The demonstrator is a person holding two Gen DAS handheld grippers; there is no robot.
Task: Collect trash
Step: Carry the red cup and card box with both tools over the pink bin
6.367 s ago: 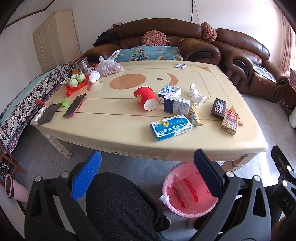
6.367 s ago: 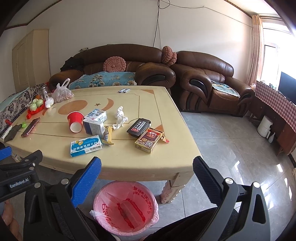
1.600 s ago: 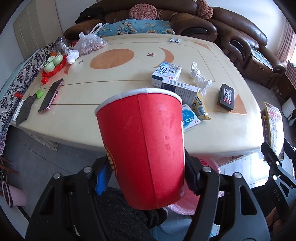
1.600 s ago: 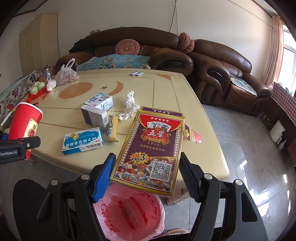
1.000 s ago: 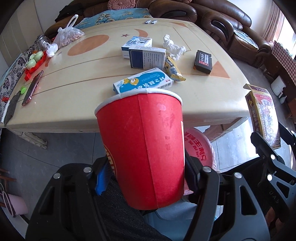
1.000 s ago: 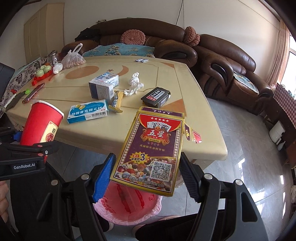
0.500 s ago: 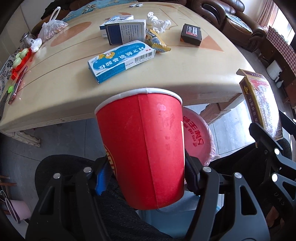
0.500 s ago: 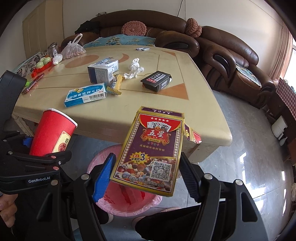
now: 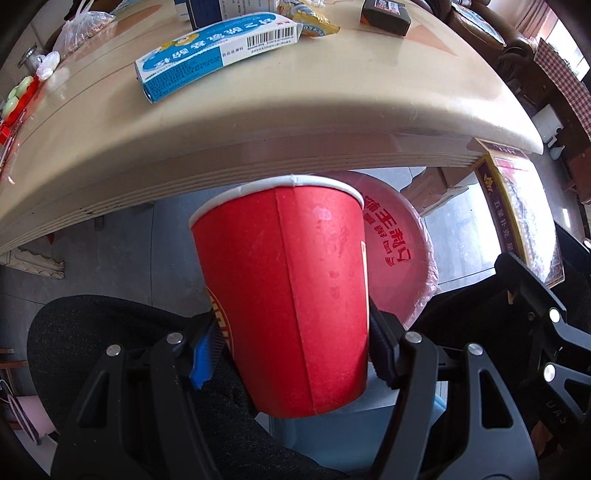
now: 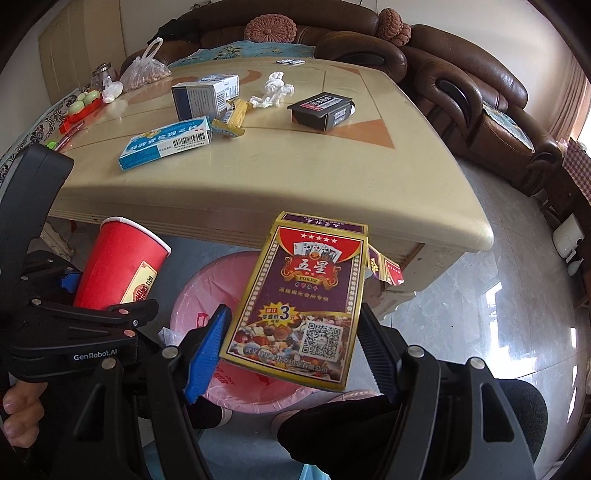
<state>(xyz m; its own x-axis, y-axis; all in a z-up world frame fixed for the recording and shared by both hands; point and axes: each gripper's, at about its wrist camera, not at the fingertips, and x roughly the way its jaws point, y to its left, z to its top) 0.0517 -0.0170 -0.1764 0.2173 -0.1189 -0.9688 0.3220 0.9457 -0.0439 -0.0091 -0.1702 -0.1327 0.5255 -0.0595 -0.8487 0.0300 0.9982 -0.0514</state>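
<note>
Left wrist view: left gripper (image 9: 291,354) clamped on red cup (image 9: 288,295), held upright below the table (image 9: 295,122) edge, in front of the pink bin (image 9: 402,254).

Right wrist view: right gripper (image 10: 291,350) clamped on card box (image 10: 303,299), held above the bin (image 10: 195,299). Blue box (image 10: 166,146), black box (image 10: 321,109) and tissue (image 10: 273,88) lie on the table (image 10: 295,177).

A brown leather sofa (image 10: 369,48) (round pink cushion (image 10: 270,29) on it) stands behind the table (image 10: 369,177).
</note>
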